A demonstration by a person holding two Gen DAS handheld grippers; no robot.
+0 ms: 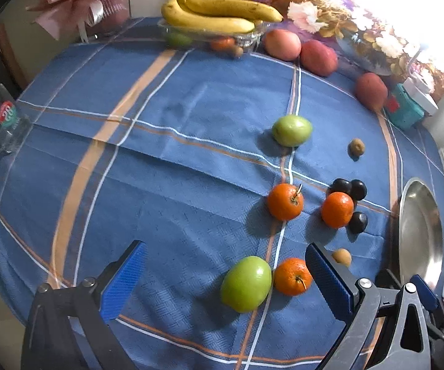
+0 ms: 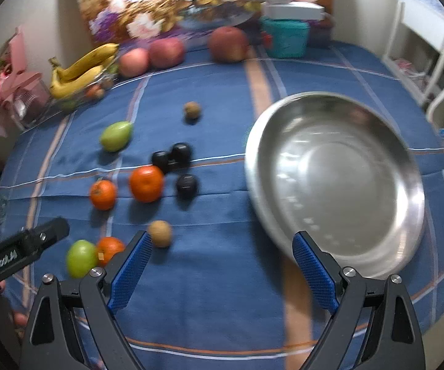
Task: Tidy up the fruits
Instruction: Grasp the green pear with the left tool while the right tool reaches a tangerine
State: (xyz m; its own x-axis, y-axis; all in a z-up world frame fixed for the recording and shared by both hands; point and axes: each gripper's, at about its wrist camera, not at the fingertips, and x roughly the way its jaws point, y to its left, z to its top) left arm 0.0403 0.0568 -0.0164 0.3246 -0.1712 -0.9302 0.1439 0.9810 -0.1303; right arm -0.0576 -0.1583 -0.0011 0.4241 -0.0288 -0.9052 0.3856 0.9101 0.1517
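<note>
My left gripper (image 1: 225, 273) fingers are spread around a green fruit (image 1: 246, 279) and orange (image 1: 292, 276) at lower centre. My right gripper (image 2: 222, 265) fingers are spread, empty, beside the steel bowl (image 2: 406, 166) at right.

The left gripper (image 1: 226, 273) hung with jaws wide apart and empty. The right gripper (image 2: 222, 260), at its 3 o'clock, likewise gaped, holding nothing.

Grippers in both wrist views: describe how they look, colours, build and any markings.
The left gripper and right gripper match: two flat fingers faced with textured blue pads, mounted on black triangular frames with cut-out windows and silver pivot bolts. In the right wrist view, the left gripper's black body shows white lettering, roughly "GenRobot.AI". No cables or sleeves are visible.
</note>
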